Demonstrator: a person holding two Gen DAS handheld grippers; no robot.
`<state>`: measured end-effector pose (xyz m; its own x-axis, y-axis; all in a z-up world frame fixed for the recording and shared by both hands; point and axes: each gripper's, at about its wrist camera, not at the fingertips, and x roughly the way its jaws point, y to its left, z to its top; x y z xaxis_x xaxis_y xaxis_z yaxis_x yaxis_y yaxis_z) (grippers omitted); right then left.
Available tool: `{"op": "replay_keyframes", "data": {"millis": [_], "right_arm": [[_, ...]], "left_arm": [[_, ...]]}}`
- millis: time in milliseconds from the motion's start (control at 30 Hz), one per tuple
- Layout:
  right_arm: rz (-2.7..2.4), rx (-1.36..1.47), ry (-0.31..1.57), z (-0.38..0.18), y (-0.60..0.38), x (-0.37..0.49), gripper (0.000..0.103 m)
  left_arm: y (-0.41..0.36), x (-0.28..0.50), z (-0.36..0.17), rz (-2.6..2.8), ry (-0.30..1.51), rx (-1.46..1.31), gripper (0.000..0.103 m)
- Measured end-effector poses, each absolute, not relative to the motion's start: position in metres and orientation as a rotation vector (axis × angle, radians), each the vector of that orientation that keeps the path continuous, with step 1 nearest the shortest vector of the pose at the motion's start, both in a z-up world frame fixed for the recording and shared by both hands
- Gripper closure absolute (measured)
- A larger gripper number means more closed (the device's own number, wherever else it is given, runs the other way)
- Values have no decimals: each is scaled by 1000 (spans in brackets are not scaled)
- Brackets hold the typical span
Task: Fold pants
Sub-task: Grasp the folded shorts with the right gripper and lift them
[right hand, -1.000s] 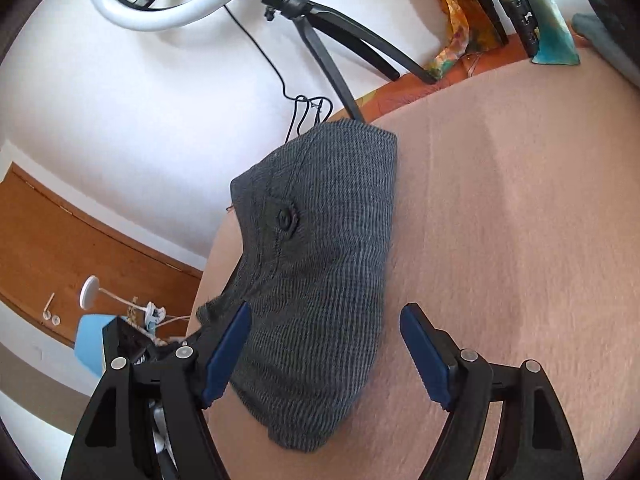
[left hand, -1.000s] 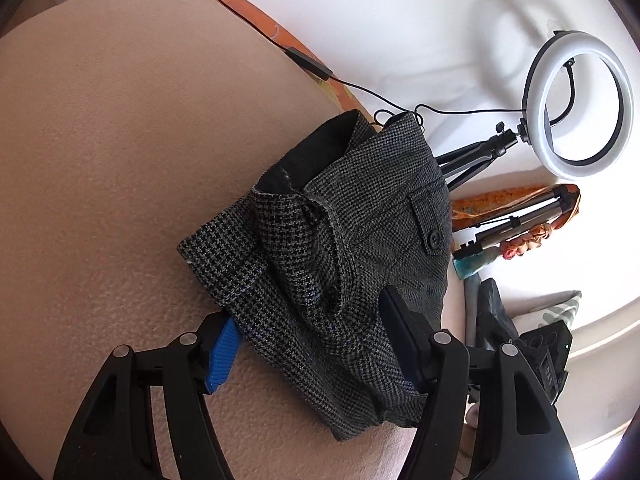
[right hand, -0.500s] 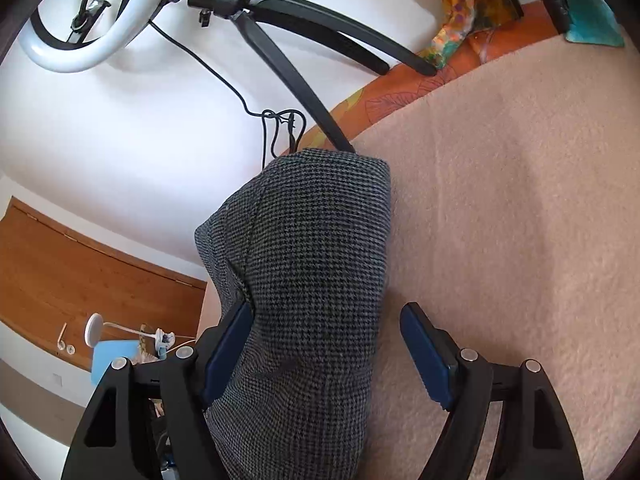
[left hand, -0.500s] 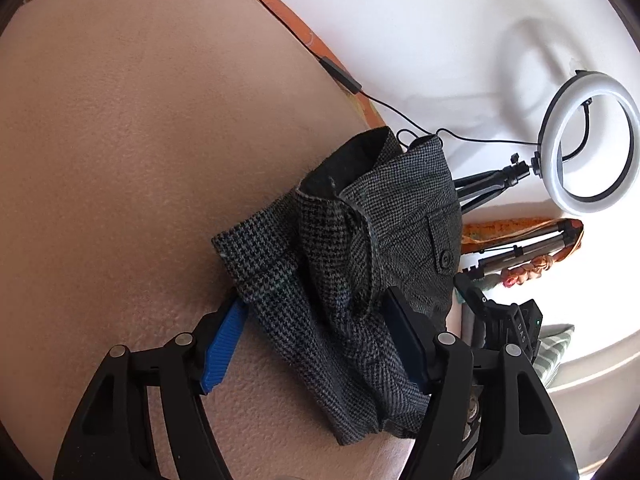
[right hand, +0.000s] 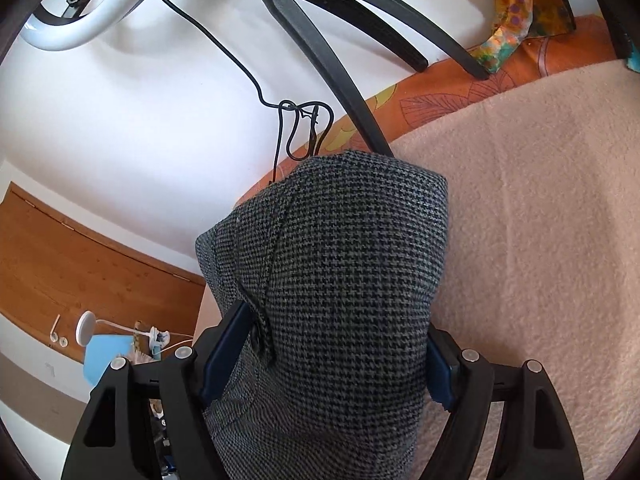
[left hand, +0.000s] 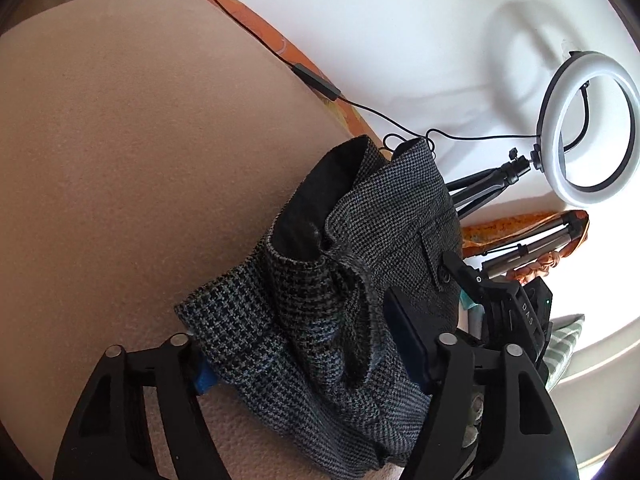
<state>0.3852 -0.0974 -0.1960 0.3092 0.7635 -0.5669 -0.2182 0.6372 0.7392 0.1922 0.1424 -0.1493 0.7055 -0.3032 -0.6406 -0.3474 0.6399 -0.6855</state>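
Observation:
The grey houndstooth pants [left hand: 360,280] lie bunched and partly folded on the peach blanket [left hand: 140,160], with the dark lining of the waistband showing. My left gripper [left hand: 308,352] is open, its jaws on either side of the near cuffed end of the pants. In the right wrist view the pants [right hand: 340,272] fill the middle. My right gripper [right hand: 324,360] is open and straddles the cloth, one blue pad on each side, beside the pocket button [right hand: 256,334]. The other gripper [left hand: 504,312] shows at the right in the left wrist view.
A ring light [left hand: 588,128] on a black tripod stands at the blanket's far edge, its cable [left hand: 320,84] running along an orange sheet [right hand: 480,88]. A second tripod [left hand: 536,244] and colourful cloth lie beyond. A white wall is behind.
Both grippers have moved forward onto the pants; the cloth now lies between the open jaws of each. The pants have bunched a little more.

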Motion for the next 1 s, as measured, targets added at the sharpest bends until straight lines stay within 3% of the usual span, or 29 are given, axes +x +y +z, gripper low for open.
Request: {"op": "replay_keyframes", "data": {"millis": [133, 200, 300, 1000], "right_arm": [[689, 578, 1059, -190, -94, 382, 51], [679, 549, 1047, -181, -92, 378, 62], [656, 457, 1023, -166, -81, 374, 70], [602, 84, 845, -83, -57, 321, 78]], "left_arm": [[139, 195, -151, -1, 824, -889, 56], [135, 195, -150, -7, 819, -865, 59], [132, 195, -144, -14, 807, -828, 64], [100, 174, -102, -118, 746, -653, 68]]}}
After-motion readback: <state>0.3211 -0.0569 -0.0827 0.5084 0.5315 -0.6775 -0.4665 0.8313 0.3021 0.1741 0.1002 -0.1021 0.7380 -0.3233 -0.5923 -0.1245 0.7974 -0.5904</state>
